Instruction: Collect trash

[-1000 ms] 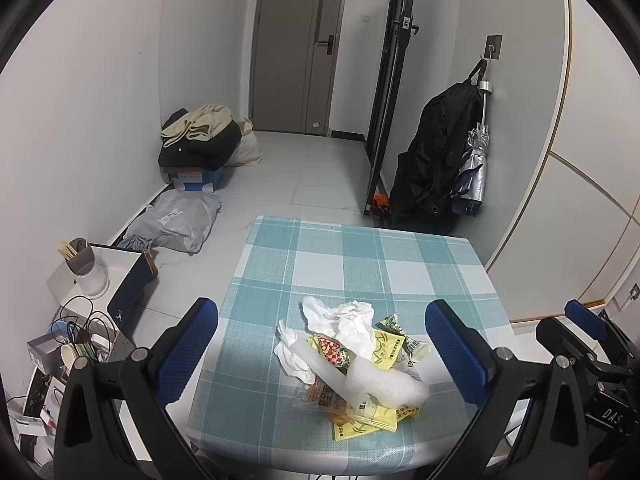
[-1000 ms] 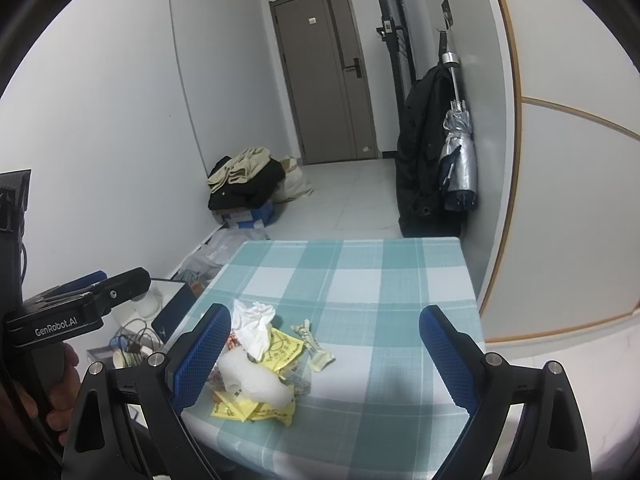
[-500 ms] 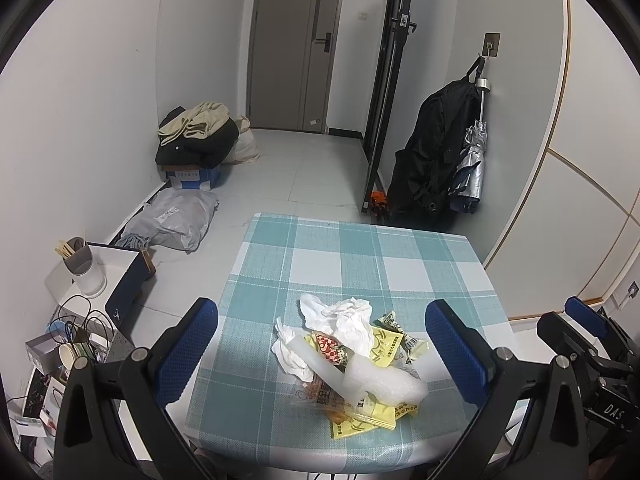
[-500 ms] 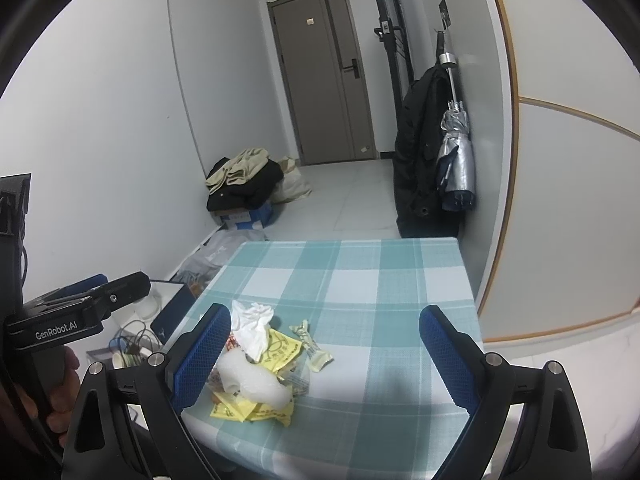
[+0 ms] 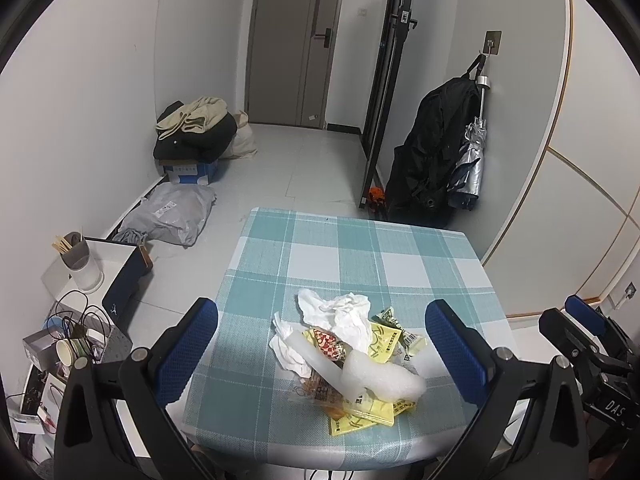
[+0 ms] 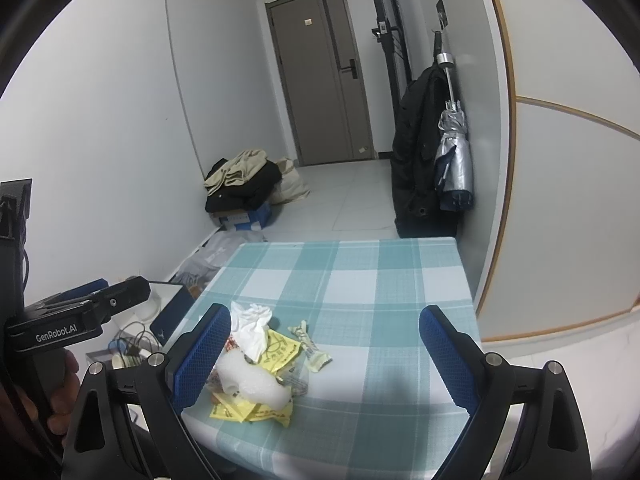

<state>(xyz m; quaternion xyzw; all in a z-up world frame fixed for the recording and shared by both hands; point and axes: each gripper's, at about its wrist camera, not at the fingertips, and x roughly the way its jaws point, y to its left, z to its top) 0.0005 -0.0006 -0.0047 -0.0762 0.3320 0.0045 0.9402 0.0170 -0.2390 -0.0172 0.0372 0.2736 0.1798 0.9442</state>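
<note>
Both grippers hang above the near edge of a table [image 5: 352, 248] covered in a teal-and-white checked cloth, and neither touches anything. Seen from its own camera, the left gripper [image 5: 322, 344] has its blue-padded fingers [image 5: 188, 344] spread wide, empty, with the trash pile [image 5: 352, 356] lying on the cloth between and beyond them. That pile sits toward the table's near left part: crumpled white tissue [image 5: 340, 312] at its 12 o'clock side, yellow wrappers [image 5: 384, 340] at 3 o'clock and 6 o'clock, and a lump of white foam wrap [image 5: 372, 372] lying across the middle.

From the right wrist camera, the right gripper [image 6: 325, 348] is likewise spread wide and empty; the same pile [image 6: 260, 364] lies just inside its left finger [image 6: 204, 352], at about 9 o'clock from the midpoint between the tips. The left tool's black body shows at 9 o'clock in that view, gripped by a hand [image 6: 60, 396].

Beyond the table, a dark coat [image 5: 432, 152] and a folded silver umbrella [image 5: 470, 164] hang on the wall at 1 o'clock.
</note>
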